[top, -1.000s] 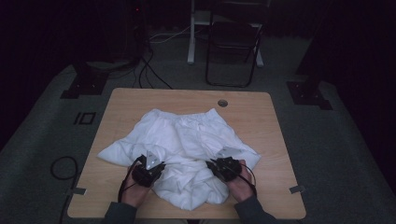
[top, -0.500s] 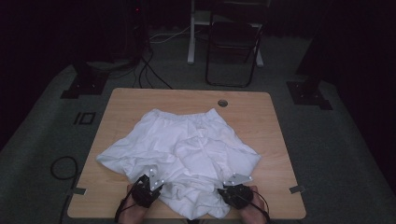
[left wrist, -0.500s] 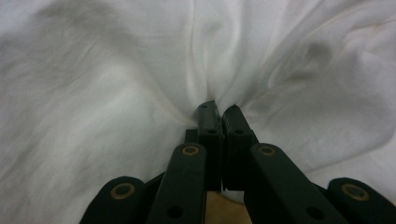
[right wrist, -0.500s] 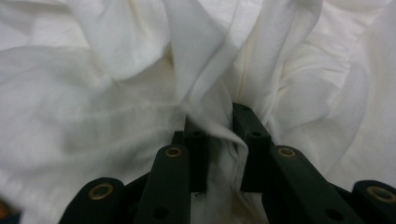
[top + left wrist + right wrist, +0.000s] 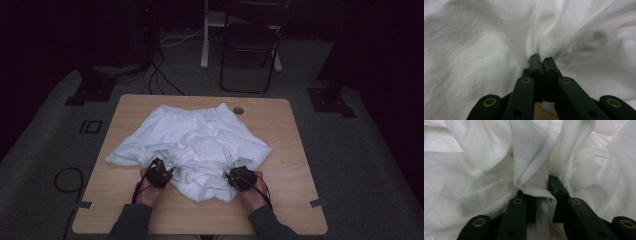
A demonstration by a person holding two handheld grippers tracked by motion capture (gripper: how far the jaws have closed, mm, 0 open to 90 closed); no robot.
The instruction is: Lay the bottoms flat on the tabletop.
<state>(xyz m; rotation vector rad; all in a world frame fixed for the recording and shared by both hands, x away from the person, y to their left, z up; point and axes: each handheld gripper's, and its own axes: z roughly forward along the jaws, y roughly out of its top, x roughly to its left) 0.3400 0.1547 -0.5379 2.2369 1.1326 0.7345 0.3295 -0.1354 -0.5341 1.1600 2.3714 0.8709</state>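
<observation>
A pair of white shorts (image 5: 192,145) lay spread and rumpled across the middle of the wooden surface (image 5: 290,150), its gathered waistband toward 12 o'clock and the two legs fanning out toward 8 and 4 o'clock. The near edge, at 6 o'clock, was bunched into thick folds. The fabric was thin and soft (a stitched seam showed in the right gripper view). The left claw (image 5: 541,61) pinched a fold of it with jaws together, creases radiating from the pinch. The right claw (image 5: 541,187) gripped a thicker wad of cloth between its jaws.
</observation>
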